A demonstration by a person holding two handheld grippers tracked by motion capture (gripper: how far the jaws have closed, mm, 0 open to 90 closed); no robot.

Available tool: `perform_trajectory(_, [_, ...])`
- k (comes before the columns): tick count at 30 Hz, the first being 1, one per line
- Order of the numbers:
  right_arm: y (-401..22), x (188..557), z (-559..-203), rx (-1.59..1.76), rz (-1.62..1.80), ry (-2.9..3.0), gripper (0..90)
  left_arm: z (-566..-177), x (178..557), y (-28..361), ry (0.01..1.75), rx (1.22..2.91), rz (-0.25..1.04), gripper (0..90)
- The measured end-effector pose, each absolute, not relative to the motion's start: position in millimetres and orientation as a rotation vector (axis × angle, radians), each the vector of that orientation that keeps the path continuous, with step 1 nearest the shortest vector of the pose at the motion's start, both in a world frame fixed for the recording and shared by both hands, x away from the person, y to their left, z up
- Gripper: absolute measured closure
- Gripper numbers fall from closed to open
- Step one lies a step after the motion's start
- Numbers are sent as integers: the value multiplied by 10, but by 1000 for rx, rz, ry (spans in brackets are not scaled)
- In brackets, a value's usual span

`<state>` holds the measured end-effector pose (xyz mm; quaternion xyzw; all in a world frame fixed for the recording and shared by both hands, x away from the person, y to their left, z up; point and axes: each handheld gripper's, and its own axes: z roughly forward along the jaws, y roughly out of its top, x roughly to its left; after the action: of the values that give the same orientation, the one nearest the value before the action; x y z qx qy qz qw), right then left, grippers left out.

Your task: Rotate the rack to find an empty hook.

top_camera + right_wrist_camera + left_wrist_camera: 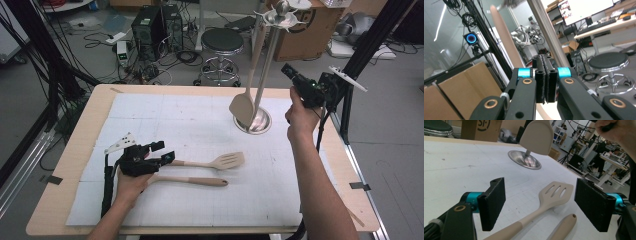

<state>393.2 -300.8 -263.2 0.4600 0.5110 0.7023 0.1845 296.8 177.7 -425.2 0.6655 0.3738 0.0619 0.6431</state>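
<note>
Around the rack (263, 65), the mat (165, 115) to its left lies bare, open for a pass. The hanging spatula (243, 107) blocks its front-left side. Nearer the person from the rack, the slotted turner (220, 161) and a second handle (192, 180) lie across the mat.

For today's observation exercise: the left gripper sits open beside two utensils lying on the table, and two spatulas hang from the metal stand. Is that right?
Not quite. One spatula hangs from the metal stand, as the high view shows. The left gripper is open beside two lying utensils.
</note>
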Motion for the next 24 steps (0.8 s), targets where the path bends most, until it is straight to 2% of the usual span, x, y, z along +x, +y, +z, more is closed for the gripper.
perform_trajectory(24, [-2904,4136,-2188,1195,1970,1305,899,-4249,2960,1817,858,1484,96,247])
